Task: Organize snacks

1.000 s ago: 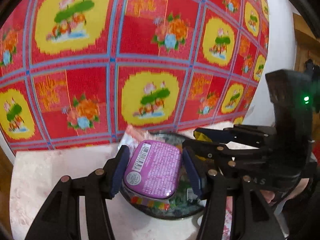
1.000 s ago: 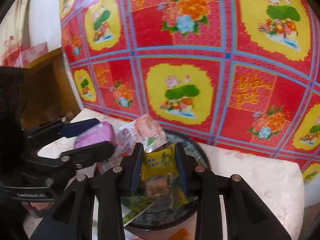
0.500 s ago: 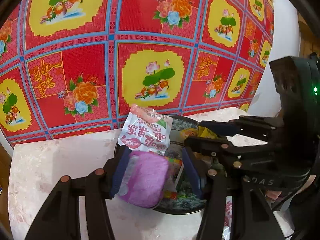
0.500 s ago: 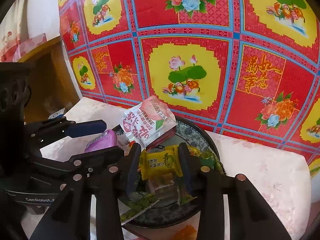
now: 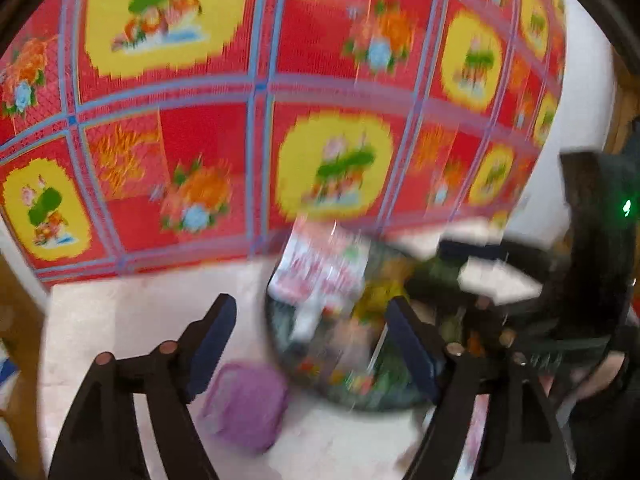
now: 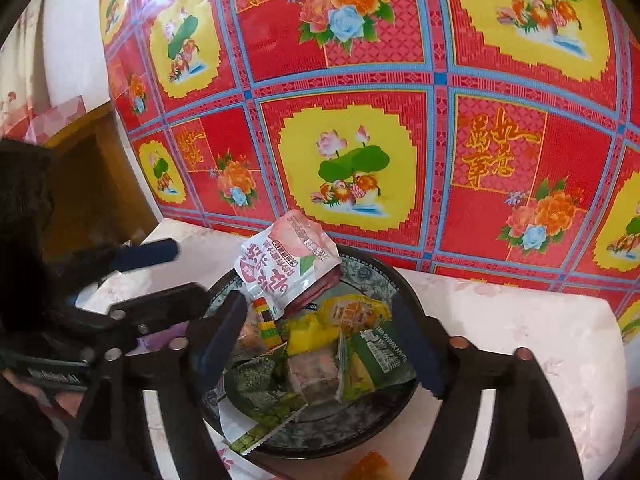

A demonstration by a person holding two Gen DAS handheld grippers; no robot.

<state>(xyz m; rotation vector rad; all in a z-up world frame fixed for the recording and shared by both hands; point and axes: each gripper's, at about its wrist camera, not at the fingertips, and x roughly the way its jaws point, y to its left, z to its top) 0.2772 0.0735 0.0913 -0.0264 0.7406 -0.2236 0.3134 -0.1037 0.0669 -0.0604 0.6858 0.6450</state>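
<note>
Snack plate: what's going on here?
A person with two handheld grippers is sorting snacks onto a dark patterned plate. Both sets of jaws are opening and grip nothing: the right gripper hangs over the yellow packet on the pile, and the left gripper over the purple tin, beside the plate.

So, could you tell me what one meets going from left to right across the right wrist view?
Left gripper → pink-and-white snack packet → yellow snack packet → green packet → bare tabletop.
</note>
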